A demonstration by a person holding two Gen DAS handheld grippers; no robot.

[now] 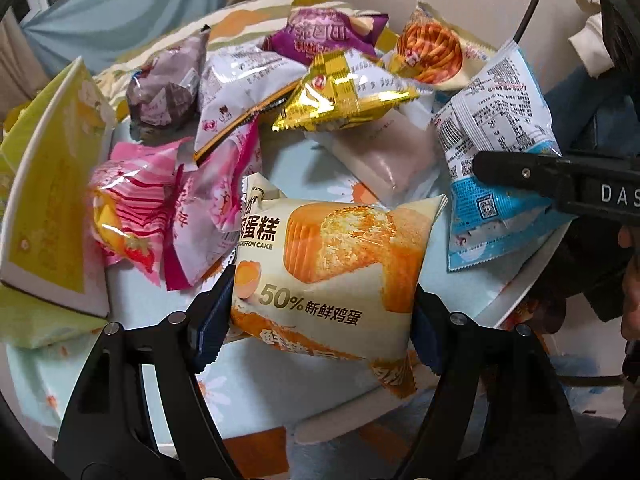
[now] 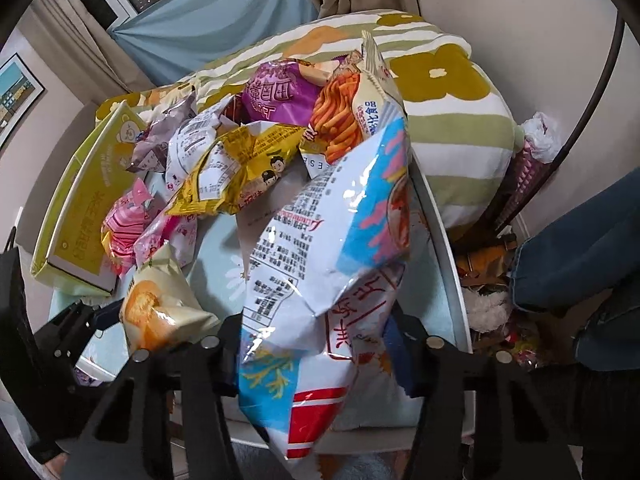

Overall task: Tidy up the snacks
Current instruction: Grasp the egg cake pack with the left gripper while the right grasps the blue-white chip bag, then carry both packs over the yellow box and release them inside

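My left gripper (image 1: pixel 320 312) is shut on a cream chiffon cake packet (image 1: pixel 336 268), held just above the table; it also shows in the right wrist view (image 2: pixel 160 312). My right gripper (image 2: pixel 316 356) is shut on a large blue and white snack bag (image 2: pixel 332 248), lifted and upright; in the left wrist view this bag (image 1: pixel 496 128) sits at the right under a black finger (image 1: pixel 552 176). A pile of snacks lies behind: a gold packet (image 1: pixel 344 92), a purple packet (image 1: pixel 320 36), pink packets (image 1: pixel 168 208), an orange stick-snack bag (image 1: pixel 432 52).
A yellow-green box (image 1: pixel 48 200) stands open at the left of the light blue flowered table (image 1: pixel 304 176). A striped flowered pillow (image 2: pixel 452 120) lies behind the pile. Clutter and a person's jeans (image 2: pixel 576 248) are at the right.
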